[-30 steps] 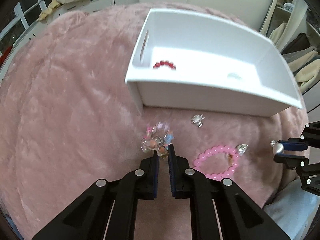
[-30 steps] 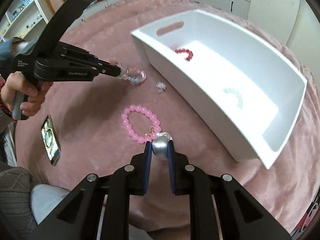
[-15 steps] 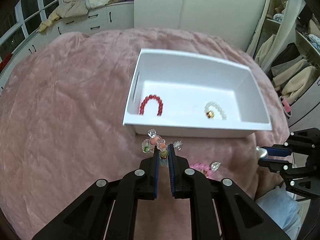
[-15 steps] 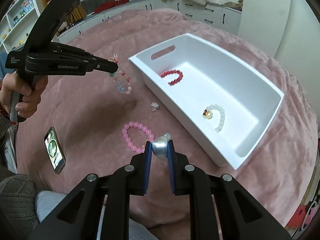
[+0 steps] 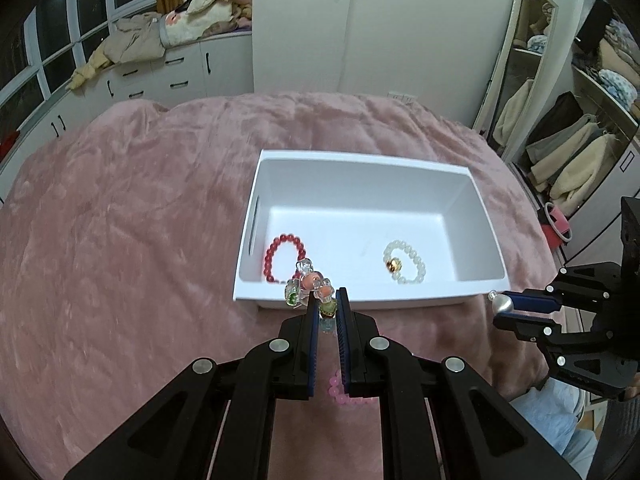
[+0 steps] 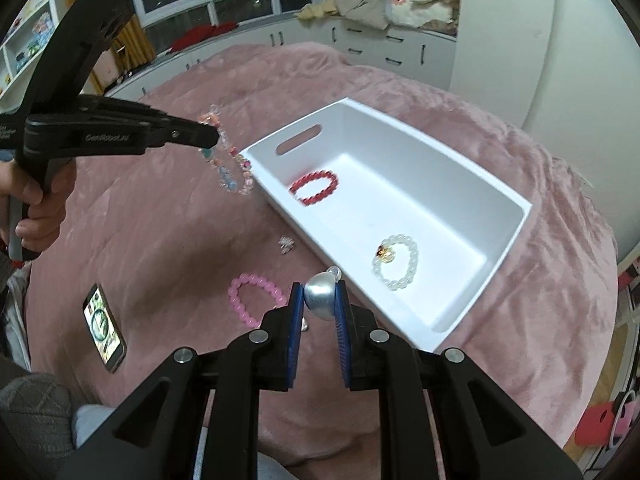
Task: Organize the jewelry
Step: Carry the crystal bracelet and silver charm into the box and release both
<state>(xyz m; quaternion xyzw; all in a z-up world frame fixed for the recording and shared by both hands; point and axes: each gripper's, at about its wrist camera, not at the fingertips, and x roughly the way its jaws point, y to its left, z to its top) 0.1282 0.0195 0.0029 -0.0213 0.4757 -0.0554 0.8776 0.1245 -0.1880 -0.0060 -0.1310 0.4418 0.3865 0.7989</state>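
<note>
A white box [image 5: 476,294] [image 6: 516,236] sits on the pink blanket, holding a red bead bracelet [image 5: 282,256] [image 6: 315,187] and a white pearl bracelet [image 5: 405,267] [image 6: 396,267]. My left gripper [image 5: 327,304] [image 6: 214,136] is shut on a multicoloured glass bead bracelet [image 5: 310,288] [image 6: 230,172], held above the box's near left edge. My right gripper [image 6: 319,300] [image 5: 506,307] is shut on a silver pearl piece [image 6: 320,294] [image 5: 502,304], held high beside the box. A pink bead bracelet [image 6: 254,300] [image 5: 340,390] and a small sparkly piece [image 6: 286,245] lie on the blanket.
A phone [image 6: 104,328] lies on the blanket at the left in the right wrist view. White drawers with piled clothes [image 5: 160,40] stand behind the bed. A wardrobe with clothes [image 5: 568,148] is at the right.
Both grippers have risen well above the blanket. The left one has carried the glass bead bracelet up and toward the box. The right one still holds the silver piece.
</note>
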